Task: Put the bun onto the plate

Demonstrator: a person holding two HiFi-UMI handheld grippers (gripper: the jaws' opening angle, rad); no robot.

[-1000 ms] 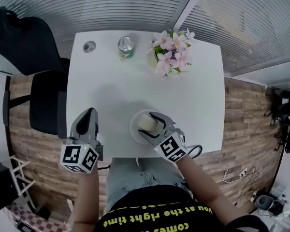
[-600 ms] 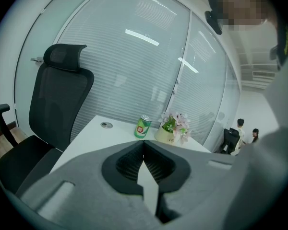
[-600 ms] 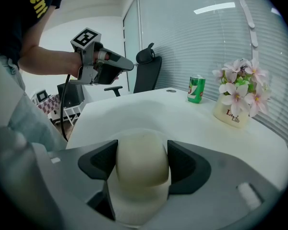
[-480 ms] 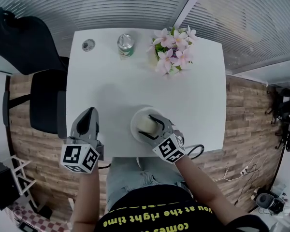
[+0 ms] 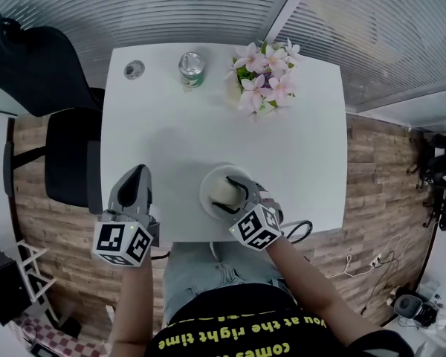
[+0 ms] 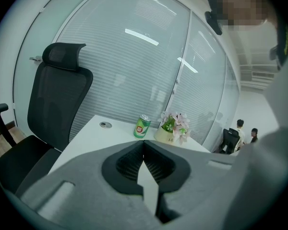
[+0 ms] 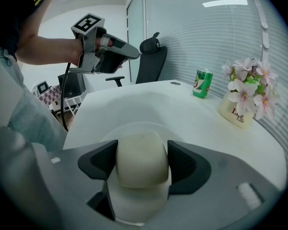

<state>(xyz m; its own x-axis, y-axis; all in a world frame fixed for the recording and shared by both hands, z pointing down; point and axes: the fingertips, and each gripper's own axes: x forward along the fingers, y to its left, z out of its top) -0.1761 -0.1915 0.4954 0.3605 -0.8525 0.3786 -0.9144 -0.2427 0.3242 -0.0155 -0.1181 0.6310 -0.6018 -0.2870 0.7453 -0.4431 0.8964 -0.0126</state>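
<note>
1. My right hand-held gripper [image 5: 233, 194] clasps the bun [image 7: 141, 158] by its sides, over the plate [image 7: 134, 126].
2. It looks soft and light, so I judge a gentle side grip suits it.
3. My left hand-held gripper [image 6: 144, 150] is closed and empty.

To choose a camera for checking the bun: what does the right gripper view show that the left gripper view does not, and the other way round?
Right gripper view only: the pale round bun clamped in the right gripper over the white round plate; the left gripper from outside. Left gripper view only: its shut, empty jaws; two distant people. Both: green drink can, pink potted flowers, black office chair, white table.
</note>
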